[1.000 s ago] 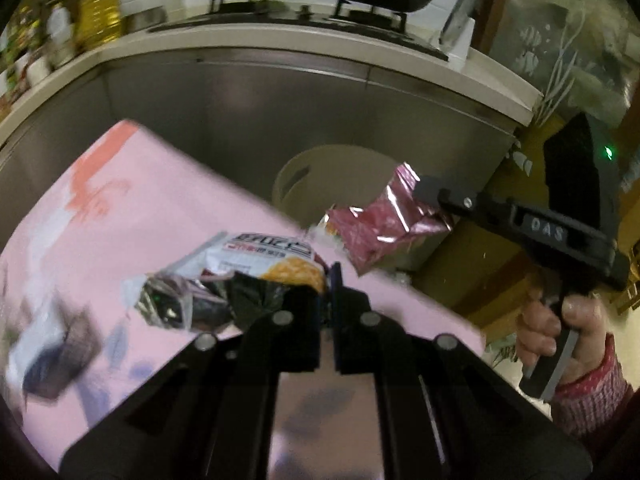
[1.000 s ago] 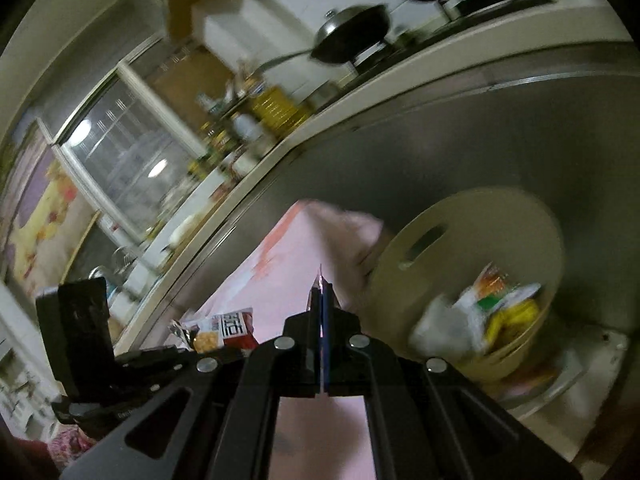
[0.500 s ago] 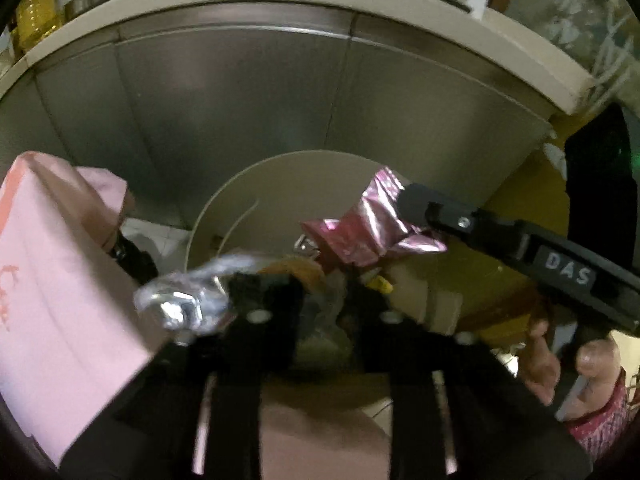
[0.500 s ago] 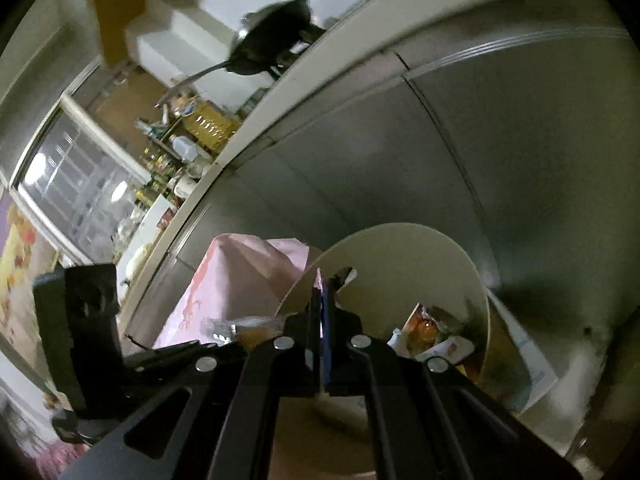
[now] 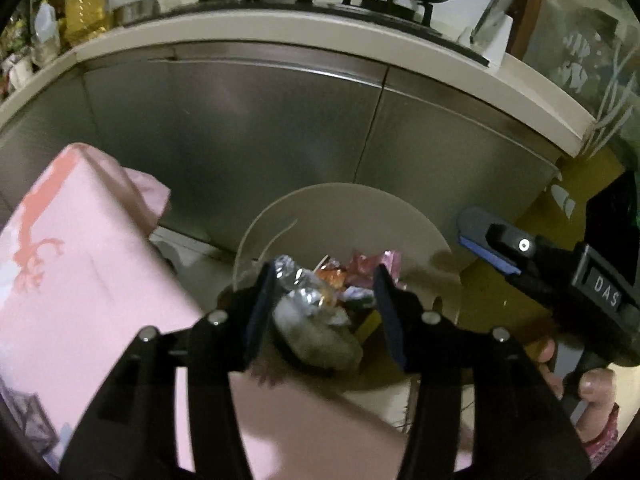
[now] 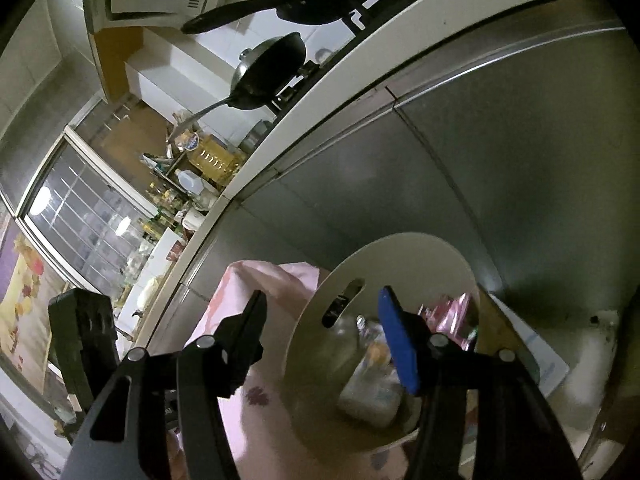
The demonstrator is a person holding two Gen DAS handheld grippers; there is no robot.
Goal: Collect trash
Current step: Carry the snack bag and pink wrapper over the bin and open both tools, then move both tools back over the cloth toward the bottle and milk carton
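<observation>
A beige round trash bin (image 5: 352, 208) stands on the floor against the steel cabinet; it also shows in the right wrist view (image 6: 400, 252). Inside lie a silver foil snack bag (image 5: 298, 284), a pink foil wrapper (image 5: 370, 262) and other crumpled trash. My left gripper (image 5: 324, 304) is open and empty above the bin's mouth. My right gripper (image 6: 320, 320) is open and empty over the bin's rim; it also shows at the right of the left wrist view (image 5: 480, 236). The pink wrapper (image 6: 452, 312) shows in the bin in the right wrist view.
A pink cloth-covered table (image 5: 80, 288) is at the left, its edge close to the bin. Steel cabinet doors (image 5: 280, 120) rise behind the bin under a white counter (image 5: 280, 28) with black pans (image 6: 272, 68) on a stove.
Both grippers moved from the pink table to over the bin and opened. The snack bag and the pink wrapper left the jaws and now lie in the bin.
</observation>
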